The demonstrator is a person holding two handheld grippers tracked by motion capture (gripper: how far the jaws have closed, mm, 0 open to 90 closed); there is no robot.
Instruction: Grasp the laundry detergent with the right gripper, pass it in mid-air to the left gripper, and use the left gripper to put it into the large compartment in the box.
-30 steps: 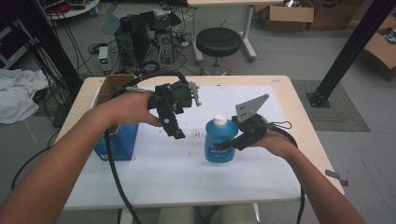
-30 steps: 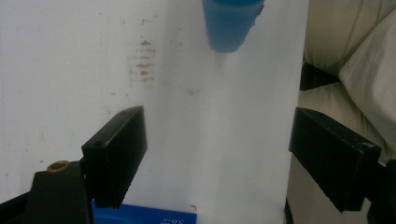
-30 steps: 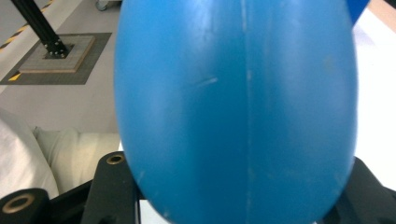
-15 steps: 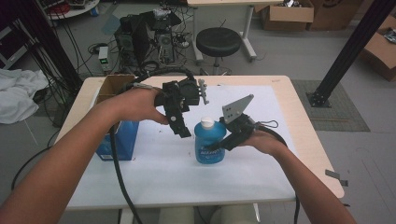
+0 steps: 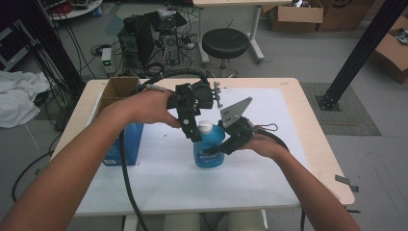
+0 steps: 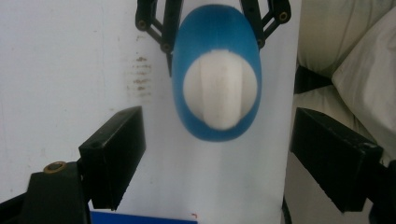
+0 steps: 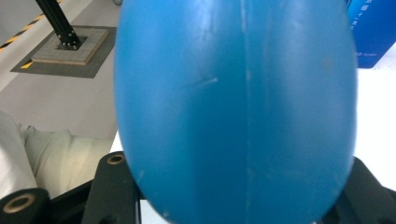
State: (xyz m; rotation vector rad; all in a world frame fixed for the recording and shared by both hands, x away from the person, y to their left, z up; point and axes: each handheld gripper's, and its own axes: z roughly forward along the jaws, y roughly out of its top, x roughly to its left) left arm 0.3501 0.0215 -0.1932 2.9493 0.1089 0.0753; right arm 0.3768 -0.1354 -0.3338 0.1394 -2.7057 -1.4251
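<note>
Bottle [image 5: 209, 149] stands clamped in right hand-held gripper [image 5: 222, 147]; left hand-held gripper [image 5: 196, 134] gapes above its seemingly untouched cap [image 6: 219, 95].

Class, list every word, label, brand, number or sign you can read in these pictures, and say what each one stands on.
Blue bottle: a white label with dark print, too blurred to read.
Blue box: white print on its side in the right gripper view, too small to read.
Nothing else in the pictures bears legible text.
</note>
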